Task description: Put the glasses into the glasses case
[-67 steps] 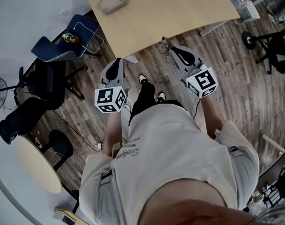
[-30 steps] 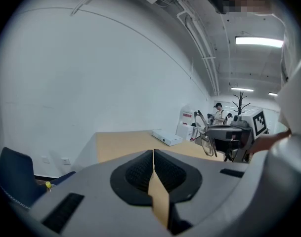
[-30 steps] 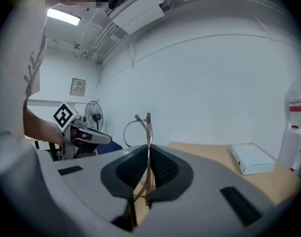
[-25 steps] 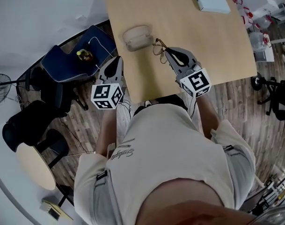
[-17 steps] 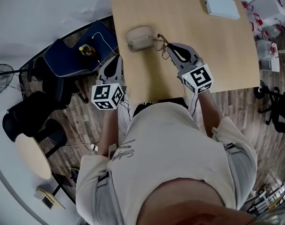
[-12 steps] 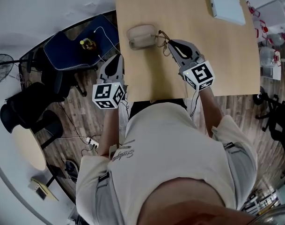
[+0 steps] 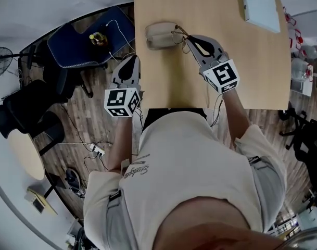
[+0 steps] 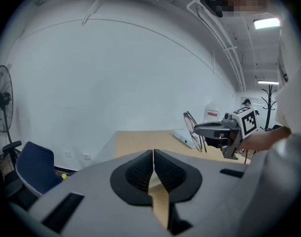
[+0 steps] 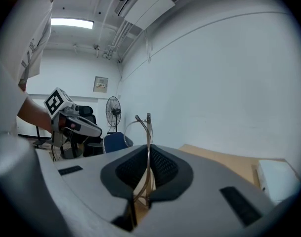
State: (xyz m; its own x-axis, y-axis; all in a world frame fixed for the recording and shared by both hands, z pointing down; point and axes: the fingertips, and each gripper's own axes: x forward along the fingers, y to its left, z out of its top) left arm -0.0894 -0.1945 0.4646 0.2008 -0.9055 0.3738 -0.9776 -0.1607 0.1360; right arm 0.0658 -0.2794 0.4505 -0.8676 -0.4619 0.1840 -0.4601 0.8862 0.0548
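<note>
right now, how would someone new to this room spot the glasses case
Find the wooden table at the top of the head view. Near its left edge lies the glasses case, just left of the glasses held in the right gripper's tongs. It is a rounded grey-beige pod, unlike the flat white rectangle farther right.

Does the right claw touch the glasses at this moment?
Touching. The right gripper view shows the right claw shut on the thin frame of the glasses, which stands up between its jaws.
</note>
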